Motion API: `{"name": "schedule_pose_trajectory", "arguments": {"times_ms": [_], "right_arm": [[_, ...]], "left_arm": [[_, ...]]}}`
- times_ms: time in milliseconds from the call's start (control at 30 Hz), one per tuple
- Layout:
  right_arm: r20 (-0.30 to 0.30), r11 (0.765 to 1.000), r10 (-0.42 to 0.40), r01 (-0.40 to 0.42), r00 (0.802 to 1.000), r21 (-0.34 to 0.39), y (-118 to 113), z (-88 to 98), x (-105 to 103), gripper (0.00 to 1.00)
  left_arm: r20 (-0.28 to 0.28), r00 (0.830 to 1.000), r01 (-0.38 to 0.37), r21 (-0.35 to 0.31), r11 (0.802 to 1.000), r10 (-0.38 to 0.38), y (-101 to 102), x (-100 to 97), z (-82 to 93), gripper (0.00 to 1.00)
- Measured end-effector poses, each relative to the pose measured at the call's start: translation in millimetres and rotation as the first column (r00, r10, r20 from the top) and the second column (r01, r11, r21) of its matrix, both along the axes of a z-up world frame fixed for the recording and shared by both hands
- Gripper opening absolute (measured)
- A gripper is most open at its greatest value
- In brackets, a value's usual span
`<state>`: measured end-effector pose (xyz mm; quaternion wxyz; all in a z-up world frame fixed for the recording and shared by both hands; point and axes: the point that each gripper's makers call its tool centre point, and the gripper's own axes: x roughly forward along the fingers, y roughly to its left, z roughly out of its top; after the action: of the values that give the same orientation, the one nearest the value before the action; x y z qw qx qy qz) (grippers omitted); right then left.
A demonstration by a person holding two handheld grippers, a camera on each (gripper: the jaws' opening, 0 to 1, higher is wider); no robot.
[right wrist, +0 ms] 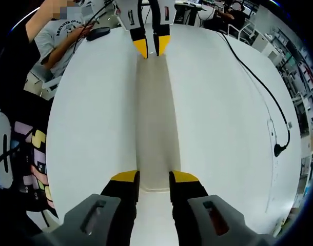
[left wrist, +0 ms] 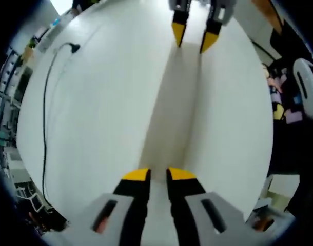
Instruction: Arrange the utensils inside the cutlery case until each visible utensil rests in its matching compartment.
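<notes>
Smooth white table (left wrist: pixel 95 118), long shallow cutlery case (right wrist: pixel 154 128) between grippers.

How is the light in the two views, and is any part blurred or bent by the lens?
Left gripper view: the white table is evenly lit, without hard glare; a pale grey strip runs between the two grippers; the table edge curves strongly, and the picture is soft. Right gripper view: the same flat light and grey strip; the black cable bows with the lens; the edges look smeared.
</notes>
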<state>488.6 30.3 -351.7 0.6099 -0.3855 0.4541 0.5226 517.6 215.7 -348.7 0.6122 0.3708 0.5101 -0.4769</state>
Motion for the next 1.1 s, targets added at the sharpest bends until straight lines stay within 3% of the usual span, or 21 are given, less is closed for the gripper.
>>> {"name": "schedule_pose_trajectory", "arguments": {"times_ms": [67, 200, 267, 333, 367, 633, 800, 900, 967, 1100], "right_arm": [[0.011, 0.999, 0.02, -0.019, 1.0, -0.037, -2.9, 1.9, 1.0, 0.33], [0.035, 0.998, 0.064, -0.064, 0.997, -0.005, 9.9, 13.4, 1.7, 0.38], [0.056, 0.994, 0.107, -0.107, 0.993, 0.006, 16.0, 13.4, 3.0, 0.43], [0.045, 0.992, 0.121, -0.122, 0.992, 0.016, 20.6, 11.6, 0.9, 0.49], [0.048, 0.992, 0.121, -0.122, 0.992, 0.023, 23.8, 9.8, 2.3, 0.51], [0.066, 0.993, 0.113, -0.114, 0.991, 0.011, 26.2, 0.2, 10.6, 0.65], [0.038, 0.994, 0.112, -0.111, 0.993, -0.009, 20.3, -19.1, 9.8, 0.66], [0.024, 0.994, 0.111, -0.11, 0.994, -0.026, 17.4, -27.0, 8.8, 0.65], [0.021, 0.993, 0.113, -0.111, 0.993, -0.049, 15.3, -30.1, 10.3, 0.64], [-0.001, 0.992, 0.118, -0.117, 0.993, -0.054, 19.3, -31.3, 16.7, 0.64]], "left_arm": [[0.012, 1.0, 0.015, 0.017, 1.0, -0.015, 3.0, 1.8, 3.0, 0.2], [0.026, 0.998, 0.054, 0.013, 0.998, -0.054, 1.7, 0.7, 11.7, 0.29], [0.042, 0.995, 0.091, 0.015, 0.996, -0.092, 0.1, -0.8, 10.3, 0.45], [0.064, 0.982, 0.176, 0.001, 0.984, -0.176, -4.9, -2.3, 6.7, 0.63], [0.055, 0.985, 0.16, 0.006, 0.987, -0.16, -4.1, -3.9, 4.6, 0.66], [0.025, 0.982, 0.188, -0.009, 0.982, -0.188, -11.7, -4.7, -13.5, 0.73], [0.015, 0.98, 0.198, -0.002, 0.98, -0.198, -12.4, -4.9, -23.9, 0.73], [0.016, 0.982, 0.188, -0.002, 0.982, -0.188, -11.8, -4.2, -25.9, 0.68], [0.02, 0.984, 0.175, -0.034, 0.984, -0.175, -14.8, -2.1, -23.5, 0.65], [0.013, 0.982, 0.188, -0.027, 0.982, -0.188, -15.4, -3.3, -30.5, 0.66]]}}
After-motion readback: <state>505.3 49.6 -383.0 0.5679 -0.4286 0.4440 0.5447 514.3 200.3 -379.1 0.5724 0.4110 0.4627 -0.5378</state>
